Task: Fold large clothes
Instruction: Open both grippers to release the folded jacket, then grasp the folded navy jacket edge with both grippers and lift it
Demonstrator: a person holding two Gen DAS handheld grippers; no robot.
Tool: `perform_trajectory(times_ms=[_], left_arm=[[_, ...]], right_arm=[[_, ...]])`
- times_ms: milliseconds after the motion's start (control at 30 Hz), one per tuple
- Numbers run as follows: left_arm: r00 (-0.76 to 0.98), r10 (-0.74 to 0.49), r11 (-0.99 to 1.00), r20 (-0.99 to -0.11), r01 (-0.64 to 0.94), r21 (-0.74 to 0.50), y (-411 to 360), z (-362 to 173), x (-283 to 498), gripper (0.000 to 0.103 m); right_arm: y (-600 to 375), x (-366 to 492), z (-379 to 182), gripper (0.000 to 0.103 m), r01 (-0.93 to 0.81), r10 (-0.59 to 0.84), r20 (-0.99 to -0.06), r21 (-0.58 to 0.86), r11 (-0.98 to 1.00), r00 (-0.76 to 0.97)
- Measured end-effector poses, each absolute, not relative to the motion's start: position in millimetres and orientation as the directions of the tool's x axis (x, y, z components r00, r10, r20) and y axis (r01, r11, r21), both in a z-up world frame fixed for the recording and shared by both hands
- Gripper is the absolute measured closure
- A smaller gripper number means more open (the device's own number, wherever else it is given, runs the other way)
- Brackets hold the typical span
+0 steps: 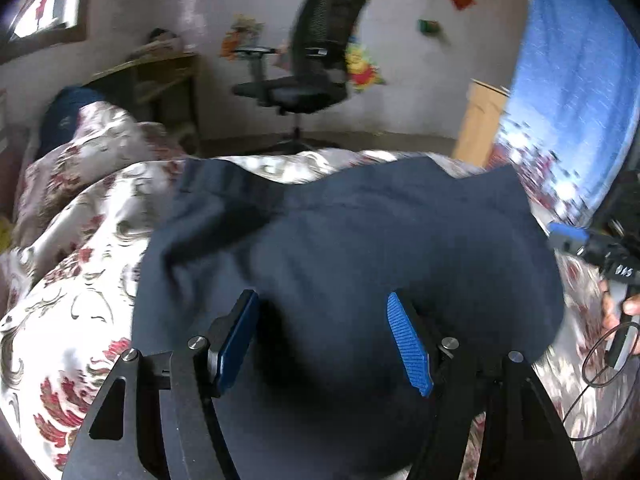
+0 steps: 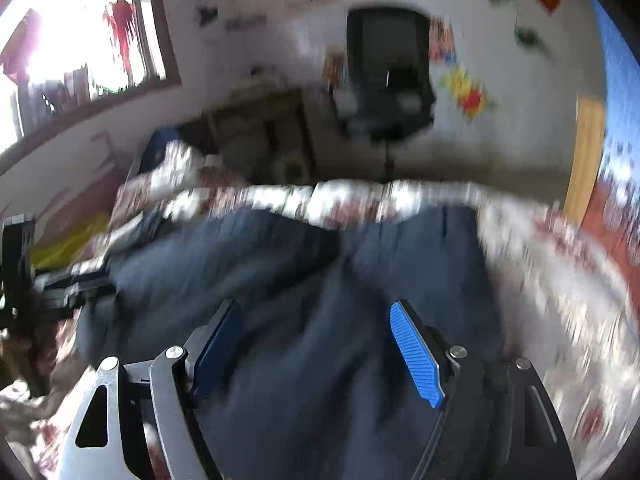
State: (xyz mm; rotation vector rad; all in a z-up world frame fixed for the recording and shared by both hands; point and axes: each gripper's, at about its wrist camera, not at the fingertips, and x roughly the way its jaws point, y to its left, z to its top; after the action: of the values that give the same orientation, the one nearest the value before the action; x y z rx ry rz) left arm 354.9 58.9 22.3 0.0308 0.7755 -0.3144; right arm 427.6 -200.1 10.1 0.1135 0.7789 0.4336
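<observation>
Dark garment (image 1: 360, 240) lies on the bed (image 1: 80, 280), twelve o'clock of both tools. Left tool (image 1: 324, 340) and right tool (image 2: 316, 352) released, apparently empty; loose folds may slump.

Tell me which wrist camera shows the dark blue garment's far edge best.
The left wrist view: the dark blue garment is fairly sharp there, its far edge lying clearly against the floral bedspread. The right wrist view shows the same garment heavily motion-blurred, its edges smeared.
</observation>
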Motion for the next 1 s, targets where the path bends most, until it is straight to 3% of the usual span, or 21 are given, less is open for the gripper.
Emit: perform_trajectory(times_ms=[100,200,300,633,1000], left_arm=[[0.648,-0.297,0.931,-0.702,0.361,-0.061,43.4,17.8,342.4,0.042],[0.632,-0.318,0.908,-0.707,0.416,-0.037,30.1,11.3,331.0,0.042],[0.623,-0.312,0.896,-0.717,0.444,-0.004,18.9,1.3,328.3,0.042],[0.626,-0.248,0.917,-0.740,0.397,0.029,16.3,-18.4,361.1,0.039],[0.636,-0.165,0.960,-0.754,0.278,0.024,31.1,-16.8,408.2,0.038]], right_arm=[[-197.3,411.8,-11.5,0.028,-0.315,0.402,-0.727,0.263,0.912,0.557],[-198.2,398.1,-28.9,0.028,-0.279,0.417,-0.759,0.315,0.907,0.500],[-187.7,386.2,-37.8,0.028,-0.300,0.391,-0.767,0.267,0.916,0.509],[-158.9,423.4,-48.7,0.028,-0.346,0.341,-0.737,0.154,0.925,0.583],[-153.3,510.2,-47.0,0.028,-0.351,0.336,-0.744,0.146,0.925,0.577]])
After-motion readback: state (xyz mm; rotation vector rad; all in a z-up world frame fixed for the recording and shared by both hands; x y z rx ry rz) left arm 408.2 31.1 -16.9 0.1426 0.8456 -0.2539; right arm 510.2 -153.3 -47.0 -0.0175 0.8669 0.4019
